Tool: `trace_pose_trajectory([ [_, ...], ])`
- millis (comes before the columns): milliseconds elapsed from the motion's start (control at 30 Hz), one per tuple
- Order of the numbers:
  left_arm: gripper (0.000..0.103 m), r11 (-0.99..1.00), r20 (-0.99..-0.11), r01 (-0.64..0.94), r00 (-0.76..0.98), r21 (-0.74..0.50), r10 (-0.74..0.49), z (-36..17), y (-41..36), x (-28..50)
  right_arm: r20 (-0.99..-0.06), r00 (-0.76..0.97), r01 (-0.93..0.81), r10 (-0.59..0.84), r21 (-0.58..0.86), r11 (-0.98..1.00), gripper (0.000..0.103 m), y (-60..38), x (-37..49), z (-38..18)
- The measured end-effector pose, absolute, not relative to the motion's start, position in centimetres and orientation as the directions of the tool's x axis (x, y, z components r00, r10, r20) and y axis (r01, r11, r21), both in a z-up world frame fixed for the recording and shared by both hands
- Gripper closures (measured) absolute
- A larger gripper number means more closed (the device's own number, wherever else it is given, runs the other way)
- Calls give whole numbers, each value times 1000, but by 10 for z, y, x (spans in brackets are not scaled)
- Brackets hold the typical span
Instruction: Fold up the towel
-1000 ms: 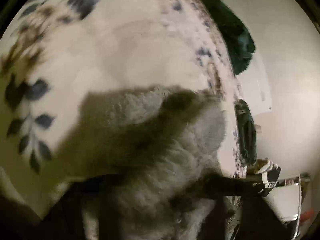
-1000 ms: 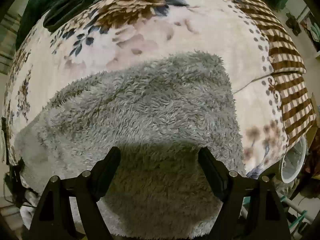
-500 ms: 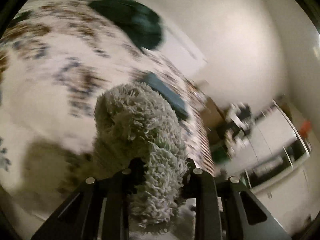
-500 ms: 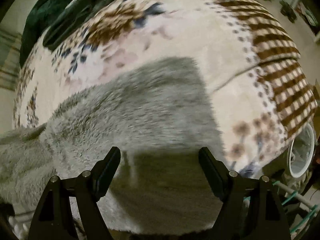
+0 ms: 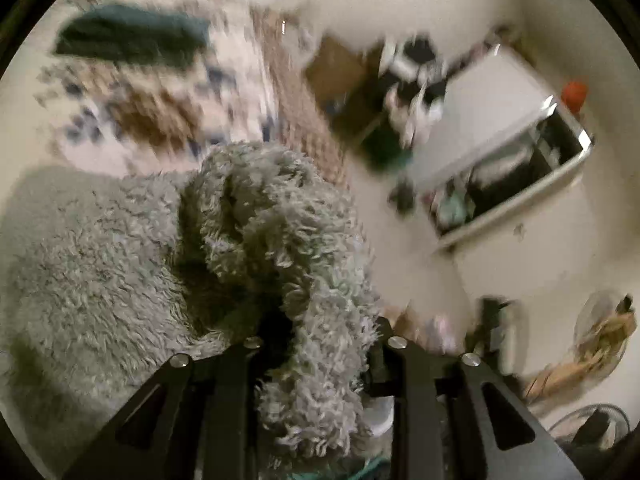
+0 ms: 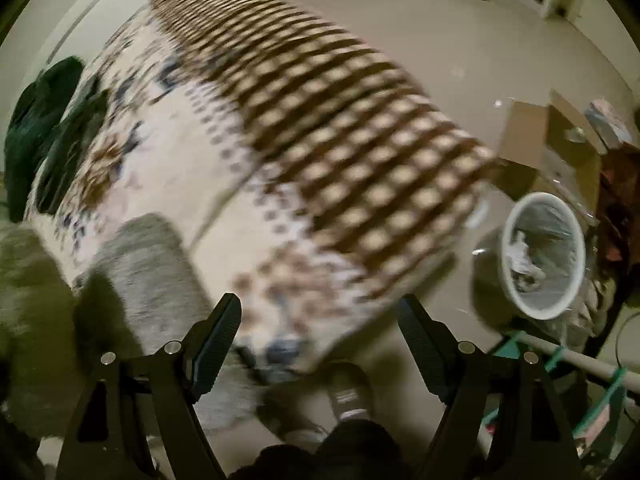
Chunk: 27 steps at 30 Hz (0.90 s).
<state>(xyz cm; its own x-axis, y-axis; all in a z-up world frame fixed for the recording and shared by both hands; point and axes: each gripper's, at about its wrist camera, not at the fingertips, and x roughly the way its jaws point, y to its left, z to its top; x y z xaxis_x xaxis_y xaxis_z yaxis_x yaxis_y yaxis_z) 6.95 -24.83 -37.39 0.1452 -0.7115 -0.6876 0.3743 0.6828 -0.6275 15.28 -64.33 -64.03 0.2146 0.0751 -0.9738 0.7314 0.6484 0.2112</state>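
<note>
A shaggy grey towel (image 5: 100,264) lies on a floral bedspread (image 5: 160,112). My left gripper (image 5: 320,340) is shut on a bunched fold of it, which rises in a lump between the black fingers and hangs over them. In the right wrist view the same grey towel (image 6: 148,264) shows at lower left on the bed. My right gripper (image 6: 320,324) is open, nothing between its fingers, hovering over the near edge of the bed beside the towel.
The bedspread (image 6: 340,152) has a brown checked band across its end. Dark green clothes (image 6: 44,132) lie at the far side. A white waste bin (image 6: 540,256) and a cardboard box (image 6: 552,148) stand on the floor. A person's shoe (image 6: 348,396) is below.
The left gripper has lifted and swung the gripped towel fold, so the view now faces the room. The right gripper has moved right, off the towel, toward the bed's edge.
</note>
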Motion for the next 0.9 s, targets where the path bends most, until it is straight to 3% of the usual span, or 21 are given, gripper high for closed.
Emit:
trace_pose_trajectory([
  [33, 70, 703, -723, 357, 100, -615, -683, -382, -259, 69, -975, 212, 741, 72, 209, 638, 21, -651, 146, -641],
  [133, 43, 721, -760, 333, 20, -608, -650, -390, -275, 73, -971, 223, 758, 91, 231, 610, 20, -667, 132, -644],
  [200, 2, 703, -748, 363, 27, -611, -664, -373, -277, 74, -961, 247, 761, 124, 272, 589, 17, -668, 128, -645],
  [333, 0, 698, -729, 349, 57, -625, -682, -341, -249, 87, -917, 313, 722, 248, 400, 564, 16, -656, 147, -648],
  [400, 0, 752, -763, 315, 114, -580, -636, -330, -215, 106, -863, 355, 669, 359, 502, 548, 16, -642, 167, -652],
  [633, 0, 946, -941, 112, 124, -304, -316, -394, -98, 165, -712, 330, 482, 620, 692, 538, 15, -575, 259, -681],
  [700, 0, 957, -957, 96, 75, -272, -280, -424, -90, 172, -730, 283, 454, 622, 673, 583, 17, -558, 277, -686],
  [800, 0, 955, -957, 73, 12, -287, -289, -459, -91, 181, -742, 290, 428, 604, 665, 612, 63, -551, 287, -676],
  [833, 0, 956, -958, 74, 11, -283, -285, -462, -93, 183, -759, 299, 430, 578, 648, 628, 70, -553, 287, -671],
  [900, 0, 943, -946, 81, 4, -323, -325, -469, -99, 185, -817, 330, 489, 473, 576, 655, 72, -575, 281, -663],
])
